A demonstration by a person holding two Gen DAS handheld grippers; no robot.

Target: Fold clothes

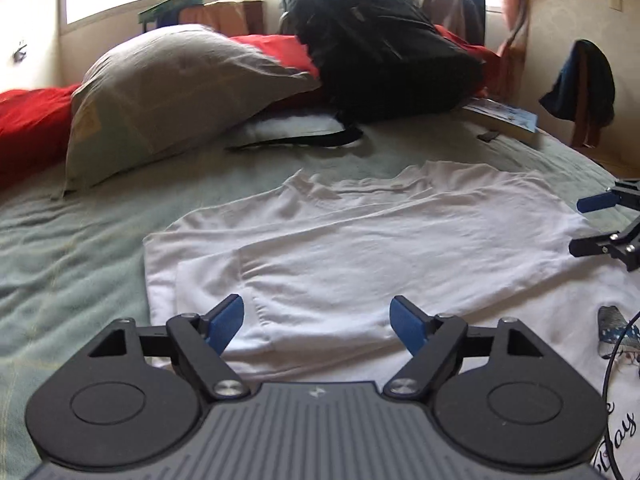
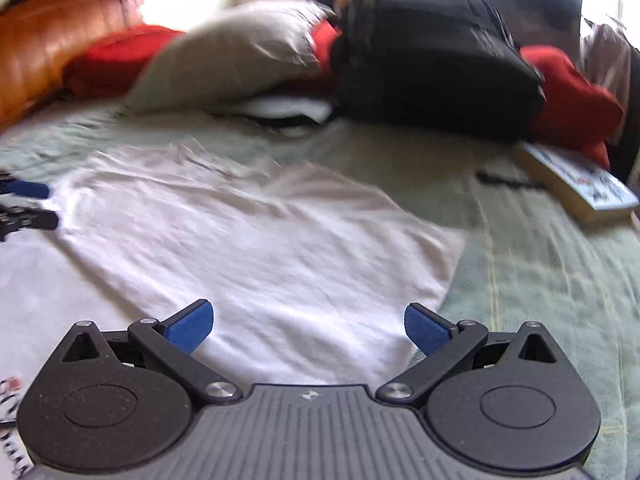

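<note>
My left hand-held gripper (image 1: 316, 322) and right hand-held gripper (image 2: 309, 328) are both spread wide, holding nothing, low in frame over the white shirt (image 1: 360, 248) on the bed (image 1: 72, 248).

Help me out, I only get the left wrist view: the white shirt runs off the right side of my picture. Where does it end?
Observer: In the right wrist view the white shirt ends in a corner on the green bedspread, short of the book.
Operator: Is the other gripper holding anything?
Observer: No. The right gripper has its fingers wide apart over the shirt, with nothing between them.
Operator: Anything beyond the red blanket on my left?
Observer: Yes, an orange padded surface rises behind it.
</note>
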